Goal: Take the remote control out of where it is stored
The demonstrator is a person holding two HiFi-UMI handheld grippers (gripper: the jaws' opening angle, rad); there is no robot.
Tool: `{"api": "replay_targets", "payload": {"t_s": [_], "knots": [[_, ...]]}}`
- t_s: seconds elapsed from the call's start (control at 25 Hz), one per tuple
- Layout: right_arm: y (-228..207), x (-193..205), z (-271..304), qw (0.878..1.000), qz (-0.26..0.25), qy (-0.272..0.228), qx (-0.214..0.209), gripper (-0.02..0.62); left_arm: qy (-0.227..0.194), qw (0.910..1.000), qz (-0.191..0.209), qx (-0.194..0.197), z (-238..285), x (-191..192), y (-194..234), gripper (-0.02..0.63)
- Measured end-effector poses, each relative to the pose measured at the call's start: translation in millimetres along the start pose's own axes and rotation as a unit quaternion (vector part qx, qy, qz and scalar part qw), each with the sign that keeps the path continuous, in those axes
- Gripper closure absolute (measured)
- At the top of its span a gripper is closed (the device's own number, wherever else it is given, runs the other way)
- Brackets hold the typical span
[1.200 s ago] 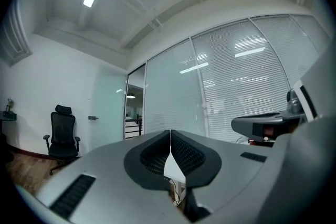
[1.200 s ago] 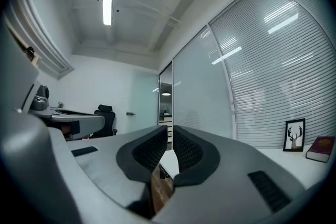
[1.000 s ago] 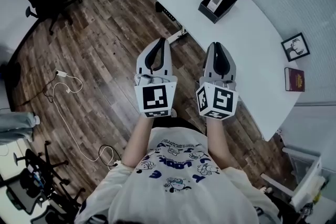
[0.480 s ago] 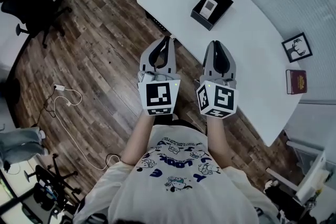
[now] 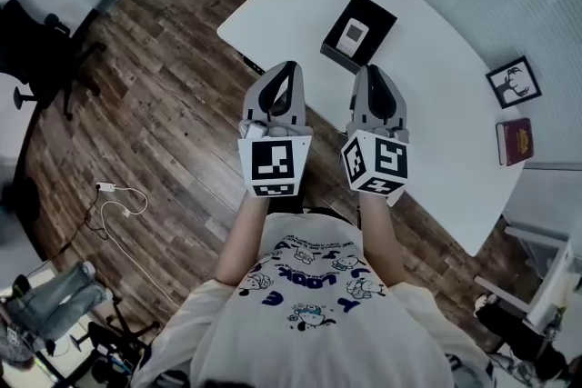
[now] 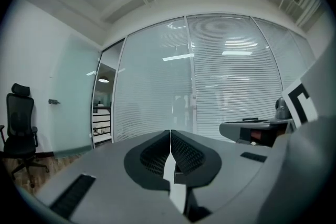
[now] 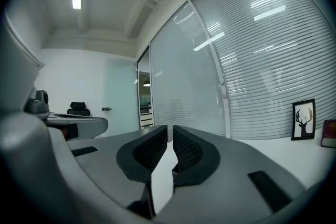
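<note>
The remote control (image 5: 354, 34) is seen lying in an open black box (image 5: 378, 19) on the white desk (image 5: 436, 104). The left gripper (image 5: 289, 68) and right gripper (image 5: 371, 71) are held just short, fingers pressed together, empty. The approach is judged in hand; next, one gripper's fingers must be spread and brought over the remote.

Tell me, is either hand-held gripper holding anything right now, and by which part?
Nothing is held. The left hand-held gripper and the right hand-held gripper are both shut and empty; the remote lies in its box.
</note>
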State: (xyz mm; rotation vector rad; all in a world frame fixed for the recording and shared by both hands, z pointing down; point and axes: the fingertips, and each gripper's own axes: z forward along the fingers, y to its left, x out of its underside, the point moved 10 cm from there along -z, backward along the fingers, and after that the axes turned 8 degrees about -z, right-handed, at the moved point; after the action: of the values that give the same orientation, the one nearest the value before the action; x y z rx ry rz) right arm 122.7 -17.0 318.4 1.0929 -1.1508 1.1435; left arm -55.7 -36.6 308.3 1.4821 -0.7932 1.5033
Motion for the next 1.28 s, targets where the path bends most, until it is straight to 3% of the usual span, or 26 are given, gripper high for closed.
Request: {"api": "replay_targets", "payload": {"t_s": [0.2, 0.6, 1.28], "knots": [[-6.5, 0.8, 41.1, 1.000, -0.003, 0.005, 0.018, 0.560, 0.010, 0.9993, 0.003, 0.035, 45.6, -0.3, 15.8, 0.588], [-21.4, 15.8, 84.8, 0.997, -0.001, 0.033, 0.063, 0.559, 0.033, 0.9976, -0.005, 0.061, 102.7, 11.7, 35.8, 0.588], [-61.5, 52.2, 135.7, 0.994, 0.000, 0.106, 0.033, 0.557, 0.089, 0.9953, -0.021, 0.033, 159.9, 44.5, 28.8, 0.588]]}}
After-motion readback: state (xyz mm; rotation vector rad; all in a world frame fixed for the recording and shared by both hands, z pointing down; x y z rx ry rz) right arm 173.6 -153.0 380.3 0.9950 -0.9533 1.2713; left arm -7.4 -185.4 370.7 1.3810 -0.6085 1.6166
